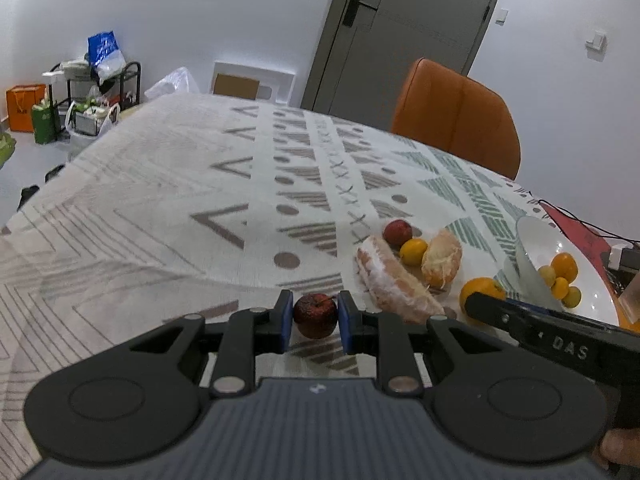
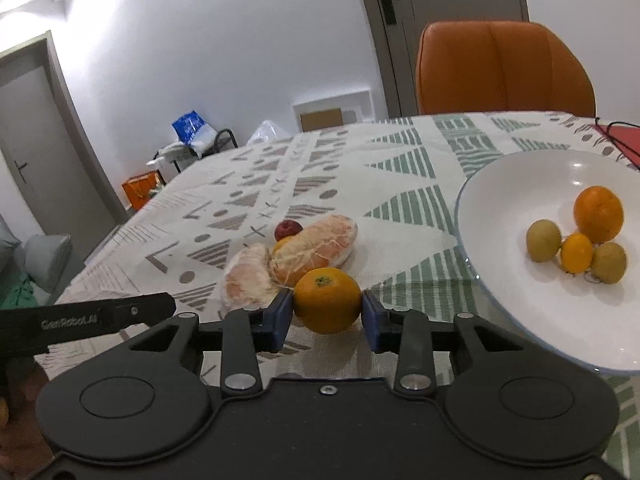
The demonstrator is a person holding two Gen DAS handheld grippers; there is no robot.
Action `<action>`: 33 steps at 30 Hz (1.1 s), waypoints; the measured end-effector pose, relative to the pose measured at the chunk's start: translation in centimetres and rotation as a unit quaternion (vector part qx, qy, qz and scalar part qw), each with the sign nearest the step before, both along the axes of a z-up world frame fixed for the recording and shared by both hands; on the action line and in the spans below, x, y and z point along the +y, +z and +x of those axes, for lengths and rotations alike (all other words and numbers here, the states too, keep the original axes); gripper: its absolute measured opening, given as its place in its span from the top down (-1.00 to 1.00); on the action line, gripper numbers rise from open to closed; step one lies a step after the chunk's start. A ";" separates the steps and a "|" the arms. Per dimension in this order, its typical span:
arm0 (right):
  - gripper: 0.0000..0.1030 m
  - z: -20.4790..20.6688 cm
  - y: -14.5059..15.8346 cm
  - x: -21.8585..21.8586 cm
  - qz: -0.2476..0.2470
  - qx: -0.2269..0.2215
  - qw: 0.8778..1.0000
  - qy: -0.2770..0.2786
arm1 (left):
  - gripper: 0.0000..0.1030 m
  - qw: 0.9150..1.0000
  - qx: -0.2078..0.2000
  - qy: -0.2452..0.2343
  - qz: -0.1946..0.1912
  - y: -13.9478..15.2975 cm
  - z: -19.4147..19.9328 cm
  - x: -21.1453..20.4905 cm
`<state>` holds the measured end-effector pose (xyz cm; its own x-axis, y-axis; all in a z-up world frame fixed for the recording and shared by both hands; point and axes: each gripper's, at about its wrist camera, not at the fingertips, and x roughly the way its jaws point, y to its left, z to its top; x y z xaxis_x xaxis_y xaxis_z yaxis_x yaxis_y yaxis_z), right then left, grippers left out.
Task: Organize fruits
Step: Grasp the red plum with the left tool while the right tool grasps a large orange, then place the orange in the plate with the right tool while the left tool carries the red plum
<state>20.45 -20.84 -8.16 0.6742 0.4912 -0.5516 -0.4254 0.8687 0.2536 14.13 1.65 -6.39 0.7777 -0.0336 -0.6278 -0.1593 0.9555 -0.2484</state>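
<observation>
Step in hand, as I judge it: both grippers taking a fruit each off the tablecloth [image 1: 160,184], to go into the white bowl [image 2: 520,168]

Doing it well: squeeze each fruit across its widest part, lift straight up before swinging toward the bowl, and clear the near rim before letting go. The four fruits already in the bowl sit clustered, so set new ones down beside them, low, not dropped. The two arms are close together; the right should go first, being nearer the bowl.

Left gripper [image 1: 315,322]: blue pads narrowed about a small dark red fruit [image 1: 315,316], wrinkled, stem up. Pads look to be against its sides or very nearly; I cannot tell whether there is real pressure. Fruit seems to rest on the cloth still.

Right gripper [image 2: 327,306]: set wider, pads either side of an orange [image 2: 327,300]. Left pad touching, right pad at the skin; grip looks made, though firmness can't be read.

Just beyond: two peeled pomelo pieces [image 2: 280,264] lying together, a small yellow citrus [image 1: 413,251] between them, another red fruit [image 1: 397,233] behind.

Farther right: bowl holding one orange, one small yellow fruit, two greenish ones.

Far side: orange chair [image 2: 504,68], grey door [image 1: 408,32]
</observation>
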 end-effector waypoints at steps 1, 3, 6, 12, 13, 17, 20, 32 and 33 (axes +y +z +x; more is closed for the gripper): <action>0.32 -0.2 0.2 -0.3 0.004 0.000 1.000 0.000 | 0.57 1.000 -0.001 -0.002 0.000 0.2 -0.1 -0.1; 0.32 -0.8 0.7 -0.9 0.014 -0.005 1.000 -0.001 | 0.57 1.000 -0.005 -0.006 0.002 0.5 -0.1 -0.5; 0.32 -1.4 1.3 -1.9 0.023 -0.011 1.000 -0.006 | 0.57 1.000 -0.007 -0.016 0.004 0.7 0.0 -1.4; 0.32 -2.2 2.3 -4.0 0.037 -0.024 0.999 -0.023 | 0.57 0.999 -0.015 -0.045 0.004 1.3 0.4 -4.0; 0.32 -2.3 2.4 -4.4 0.039 -0.026 0.999 -0.029 | 0.57 0.999 -0.017 -0.050 0.005 1.4 0.5 -4.4; 0.32 -2.8 2.9 -6.2 0.040 -0.034 0.997 -0.050 | 0.57 0.997 -0.026 -0.070 0.005 2.0 0.6 -6.1; 0.32 -3.1 3.1 -7.6 0.041 -0.040 0.996 -0.066 | 0.57 0.996 -0.029 -0.087 0.005 2.1 1.0 -7.3; 0.32 -3.6 2.8 -13.1 0.061 -0.041 0.991 -0.116 | 0.57 0.990 -0.034 -0.134 0.019 2.5 2.5 -12.7; 0.32 -3.6 2.8 -13.5 0.062 -0.040 0.990 -0.120 | 0.57 0.990 -0.034 -0.137 0.020 2.5 2.6 -13.1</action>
